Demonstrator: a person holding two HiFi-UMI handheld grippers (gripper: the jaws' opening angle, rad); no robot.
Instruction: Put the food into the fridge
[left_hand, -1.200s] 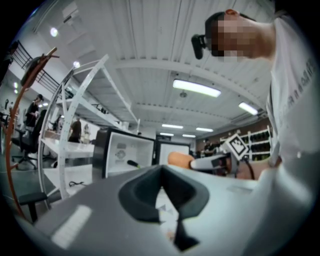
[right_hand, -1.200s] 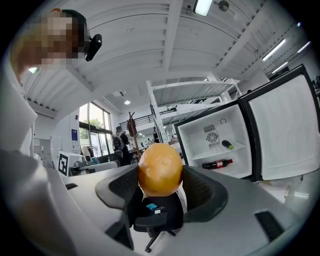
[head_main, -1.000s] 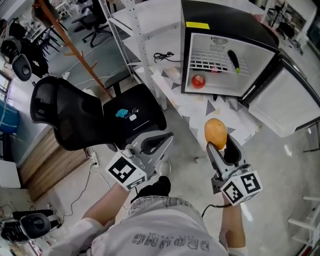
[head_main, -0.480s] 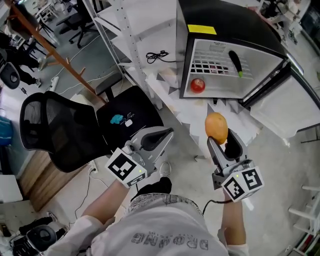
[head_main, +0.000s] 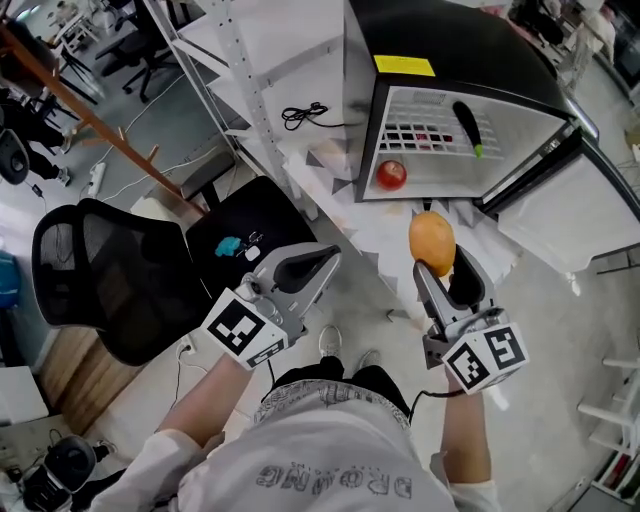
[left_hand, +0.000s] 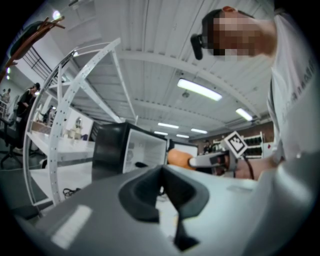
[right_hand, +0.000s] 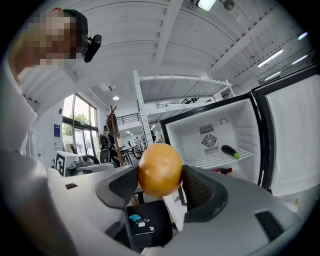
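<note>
With the right tool (right_hand: 161, 185) pinching the round orange fruit (head_main: 432, 241) across its middle, in front of the open fridge (head_main: 450, 40), we judge it firm, light and slip-prone; the left tool (left_hand: 161, 187) is pressed together, empty.

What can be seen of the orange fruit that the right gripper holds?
The fruit is round, slightly egg-shaped, orange-yellow, with a smooth, faintly speckled skin. The right gripper clamps it between its two dark ribbed jaws, one on each side; nothing else touches it. It is held in the air in front of the open fridge, outside it.
</note>
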